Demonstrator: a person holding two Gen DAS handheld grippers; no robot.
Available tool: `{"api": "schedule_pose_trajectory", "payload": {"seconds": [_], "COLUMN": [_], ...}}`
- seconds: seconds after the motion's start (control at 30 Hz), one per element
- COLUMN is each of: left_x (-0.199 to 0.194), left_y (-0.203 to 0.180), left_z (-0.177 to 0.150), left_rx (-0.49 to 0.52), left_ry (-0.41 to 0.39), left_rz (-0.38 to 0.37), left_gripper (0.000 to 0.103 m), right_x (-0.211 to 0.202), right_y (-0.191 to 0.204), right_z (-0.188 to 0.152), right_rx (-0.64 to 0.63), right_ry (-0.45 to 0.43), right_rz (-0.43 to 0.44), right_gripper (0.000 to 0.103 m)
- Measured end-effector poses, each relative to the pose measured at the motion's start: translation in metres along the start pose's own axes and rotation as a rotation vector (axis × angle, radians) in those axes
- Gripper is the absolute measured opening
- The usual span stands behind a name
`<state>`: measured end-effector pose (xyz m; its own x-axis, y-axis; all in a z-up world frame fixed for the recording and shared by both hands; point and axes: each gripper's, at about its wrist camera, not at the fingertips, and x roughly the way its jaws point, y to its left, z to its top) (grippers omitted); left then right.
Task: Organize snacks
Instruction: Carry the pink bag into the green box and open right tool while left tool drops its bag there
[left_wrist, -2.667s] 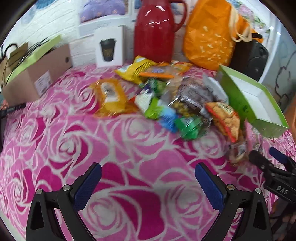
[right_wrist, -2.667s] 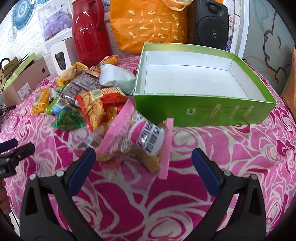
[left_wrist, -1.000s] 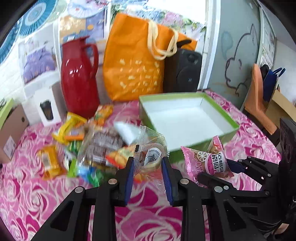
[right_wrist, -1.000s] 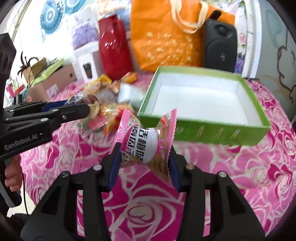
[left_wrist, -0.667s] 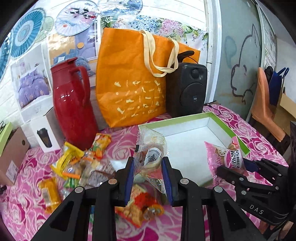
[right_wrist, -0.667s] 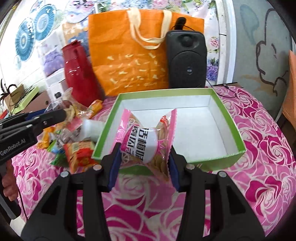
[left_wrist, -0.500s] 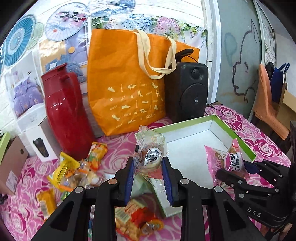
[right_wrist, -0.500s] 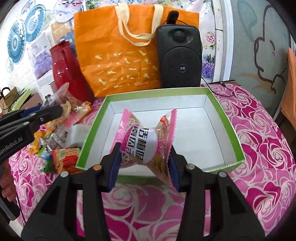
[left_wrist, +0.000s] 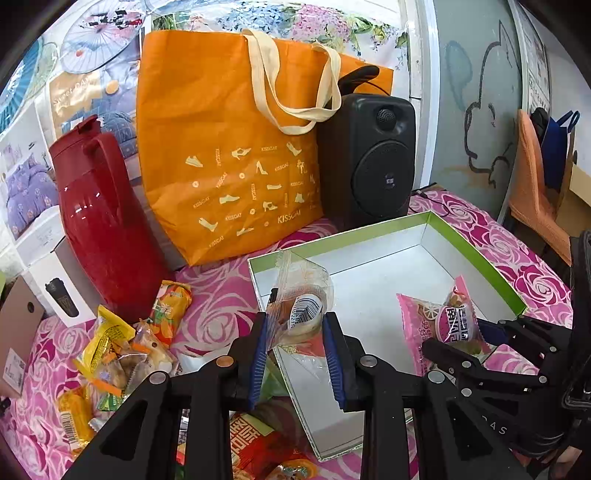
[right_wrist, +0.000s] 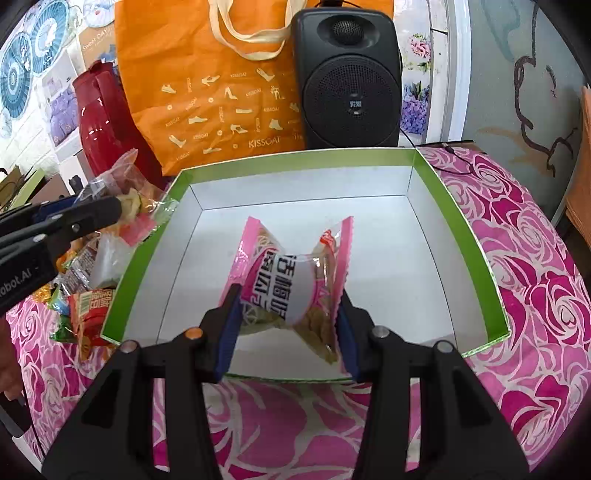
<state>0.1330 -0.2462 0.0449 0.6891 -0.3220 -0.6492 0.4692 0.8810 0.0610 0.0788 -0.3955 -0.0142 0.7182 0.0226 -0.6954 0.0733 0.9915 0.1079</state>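
Note:
My left gripper (left_wrist: 295, 325) is shut on a clear snack packet (left_wrist: 301, 295) and holds it above the near left corner of the open green box (left_wrist: 476, 258). My right gripper (right_wrist: 288, 314) is shut on a pink snack packet (right_wrist: 295, 273) and holds it over the box's front edge (right_wrist: 495, 280). The box's white inside is empty. The pink packet (left_wrist: 443, 325) and right gripper (left_wrist: 469, 343) also show in the left wrist view. The left gripper (right_wrist: 85, 218) with its clear packet (right_wrist: 136, 199) shows at the left of the right wrist view.
A pile of loose snack packets (left_wrist: 122, 358) lies left of the box on the pink rose cloth (right_wrist: 535, 295). Behind stand a red jug (left_wrist: 99, 218), an orange tote bag (left_wrist: 229, 147) and a black speaker (left_wrist: 369, 158). A cardboard box (left_wrist: 14, 332) sits far left.
Both grippers have carried their packets forward and now hold them nearer the box, the pink one over its front edge. The box looks larger and closer in both views.

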Motion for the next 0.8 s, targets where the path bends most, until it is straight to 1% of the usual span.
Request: {"api": "schedule_pose_trajectory", "payload": {"seconds": [0.13, 0.17, 0.2, 0.23, 0.27, 0.3, 0.33, 0.4, 0.43, 0.47, 0.5, 0.6, 0.8], "left_x": [0.004, 0.004, 0.004, 0.004, 0.002, 0.000, -0.003, -0.010, -0.013, -0.015, -0.017, -0.023, -0.041], "left_y": [-0.002, -0.002, -0.003, -0.003, -0.004, -0.004, -0.004, -0.001, 0.001, 0.003, 0.005, 0.010, 0.016], "left_z": [0.001, 0.001, 0.001, 0.000, 0.000, 0.000, -0.001, -0.002, -0.002, -0.002, -0.002, -0.002, -0.008], "left_rx": [0.007, 0.010, 0.013, 0.016, 0.019, 0.019, 0.015, -0.003, -0.014, -0.026, -0.035, -0.045, -0.056], "left_ry": [0.004, 0.002, -0.006, -0.020, -0.038, -0.055, -0.076, -0.111, -0.119, -0.123, -0.122, -0.119, -0.131], "left_rz": [0.004, 0.002, 0.004, 0.006, 0.017, 0.042, 0.075, 0.115, 0.122, 0.122, 0.122, 0.132, 0.134], "left_gripper": [0.031, 0.032, 0.036, 0.045, 0.052, 0.071, 0.089, 0.099, 0.103, 0.103, 0.103, 0.103, 0.103], "right_x": [0.003, 0.004, 0.003, 0.001, -0.002, -0.007, -0.011, -0.018, -0.019, -0.020, -0.021, -0.025, -0.037], "right_y": [-0.002, -0.002, -0.001, 0.000, 0.001, 0.002, 0.003, 0.005, 0.006, 0.007, 0.008, 0.011, 0.023], "right_z": [0.000, 0.000, 0.000, -0.001, 0.000, -0.001, -0.001, -0.001, 0.000, 0.000, 0.000, -0.001, -0.003], "right_rx": [-0.004, -0.009, -0.017, -0.029, -0.036, -0.048, -0.055, -0.073, -0.077, -0.079, -0.079, -0.070, -0.066], "right_ry": [0.003, 0.005, -0.002, -0.019, -0.035, -0.070, -0.095, -0.137, -0.143, -0.146, -0.144, -0.131, -0.136], "right_rz": [-0.003, -0.007, -0.015, -0.025, -0.034, -0.048, -0.054, -0.069, -0.078, -0.093, -0.102, -0.078, -0.064], "right_gripper": [0.051, 0.054, 0.056, 0.059, 0.070, 0.081, 0.085, 0.096, 0.099, 0.102, 0.102, 0.102, 0.102]}}
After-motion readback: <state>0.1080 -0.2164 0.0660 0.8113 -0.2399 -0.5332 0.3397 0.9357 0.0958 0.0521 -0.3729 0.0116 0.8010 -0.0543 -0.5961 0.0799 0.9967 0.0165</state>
